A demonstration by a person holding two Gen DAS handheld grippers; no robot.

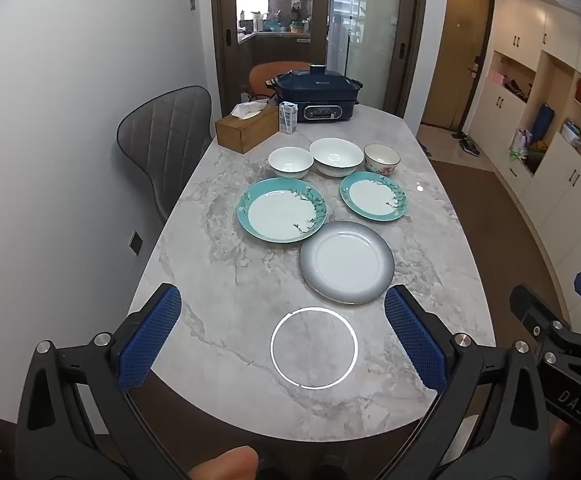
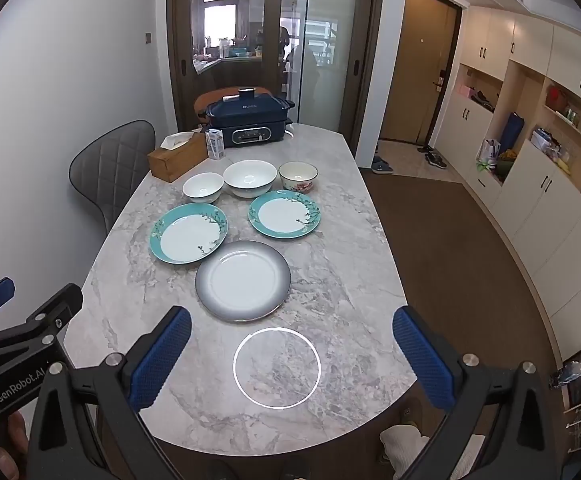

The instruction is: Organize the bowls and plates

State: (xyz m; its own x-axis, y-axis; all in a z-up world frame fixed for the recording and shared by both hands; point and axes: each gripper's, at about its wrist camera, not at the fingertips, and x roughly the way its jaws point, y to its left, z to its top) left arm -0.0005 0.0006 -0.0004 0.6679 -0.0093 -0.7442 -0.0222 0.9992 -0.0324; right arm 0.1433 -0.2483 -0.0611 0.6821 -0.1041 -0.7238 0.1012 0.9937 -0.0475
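Waiting with both tools wide open, holding nothing: left tool [image 1: 282,336], right tool [image 2: 292,354] | gray plate [image 2: 243,280] is sitting nearest the desk's [image 2: 350,300] near edge | teal plates [image 2: 188,233], bowls [image 2: 249,178] are lying farther back | hard, slippery, breakable; pinching the rim looks best.

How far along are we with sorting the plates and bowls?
Nothing looks done yet. The grey plate, the two teal plates and the three bowls all lie separately on the table, unstacked. In hand: nothing; the left gripper and right gripper are open and empty. All stacking remains.
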